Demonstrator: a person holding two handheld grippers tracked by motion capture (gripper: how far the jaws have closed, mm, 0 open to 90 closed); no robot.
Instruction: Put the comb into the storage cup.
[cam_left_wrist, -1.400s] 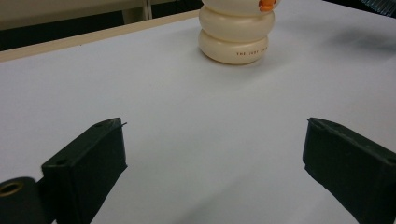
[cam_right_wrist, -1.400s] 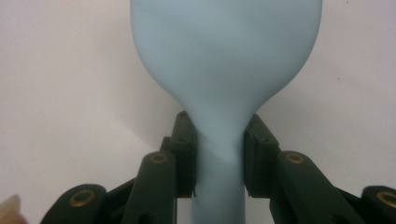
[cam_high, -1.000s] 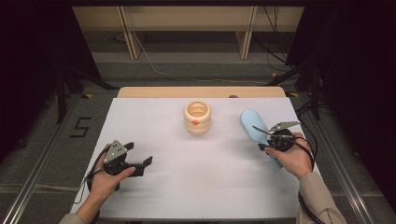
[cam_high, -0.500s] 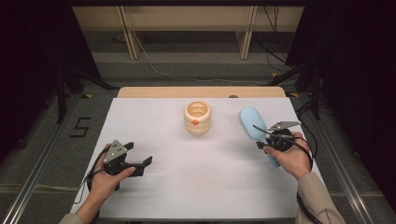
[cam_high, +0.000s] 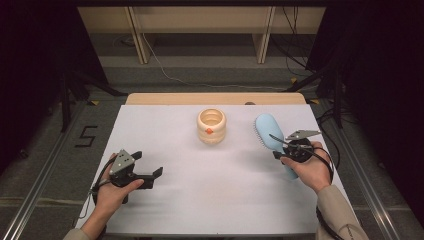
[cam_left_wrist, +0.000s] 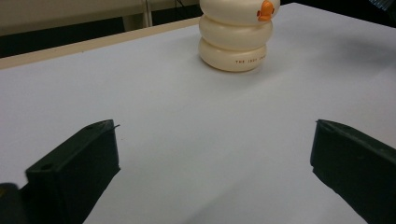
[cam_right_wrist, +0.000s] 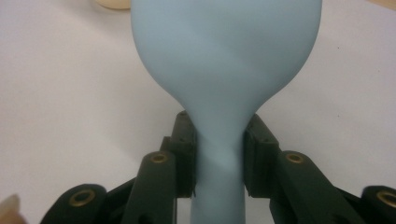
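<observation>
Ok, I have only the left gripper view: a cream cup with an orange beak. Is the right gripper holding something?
Observer: Yes. The right gripper is shut on the handle of a blue brush.
Operator: Where is the brush from the cup?
Observer: In the high view its head is right of the cup, apart from it.
Operator: Which way do the bristles face?
Observer: Dark bristles show along the head's left edge, toward the cup.

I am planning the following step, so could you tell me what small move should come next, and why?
Probably lift the blue brush slightly off the table: the right tongs already clamp its handle. The left tongs, open and empty, face the cream duck holder.
</observation>
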